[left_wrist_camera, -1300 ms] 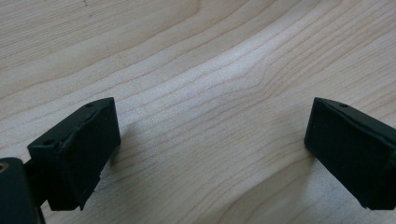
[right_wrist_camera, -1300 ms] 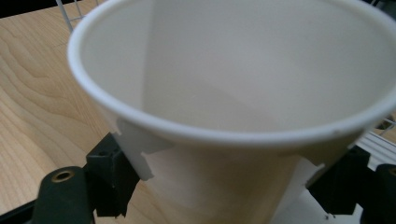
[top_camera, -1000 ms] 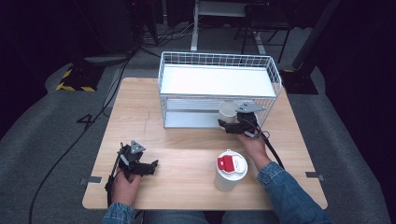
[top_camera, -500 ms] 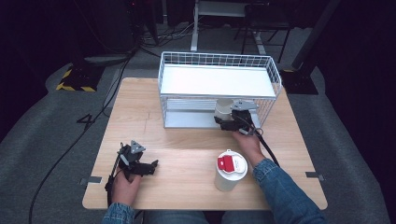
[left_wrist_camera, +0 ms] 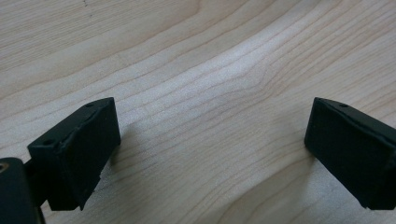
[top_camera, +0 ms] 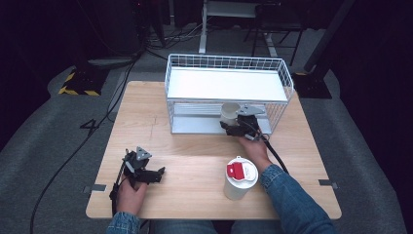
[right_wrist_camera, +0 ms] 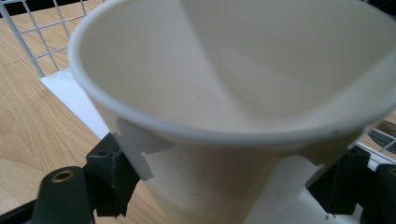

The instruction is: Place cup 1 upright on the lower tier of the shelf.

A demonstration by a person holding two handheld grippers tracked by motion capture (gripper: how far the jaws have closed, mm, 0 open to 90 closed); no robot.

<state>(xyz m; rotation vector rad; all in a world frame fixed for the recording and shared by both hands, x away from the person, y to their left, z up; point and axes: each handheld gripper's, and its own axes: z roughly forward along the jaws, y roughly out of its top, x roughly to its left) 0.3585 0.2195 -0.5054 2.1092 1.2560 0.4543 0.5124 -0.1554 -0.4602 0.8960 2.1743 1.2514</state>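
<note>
White paper cup (top_camera: 229, 113), clamped upright in the right hand-held gripper (top_camera: 233, 126), has gone further in under the wire rack's (top_camera: 287, 83) white shelf vs a sec ago, so it's prob about to be set on the lower tray. Left hand-held gripper (top_camera: 157, 173) rests released on the pale wood counter (top_camera: 195, 161) near a lidded cup (top_camera: 241, 178); grey carpet and dark room w/ cables around.

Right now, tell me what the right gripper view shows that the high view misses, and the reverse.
Right gripper view: the empty inside of the white cup, with both jaws clamped on its wall.
High view: the left gripper resting open on the wooden table, and a lidded cup with a red tab.
Both: the white cup held by the right gripper at the wire rack, over its lower shelf.
</note>
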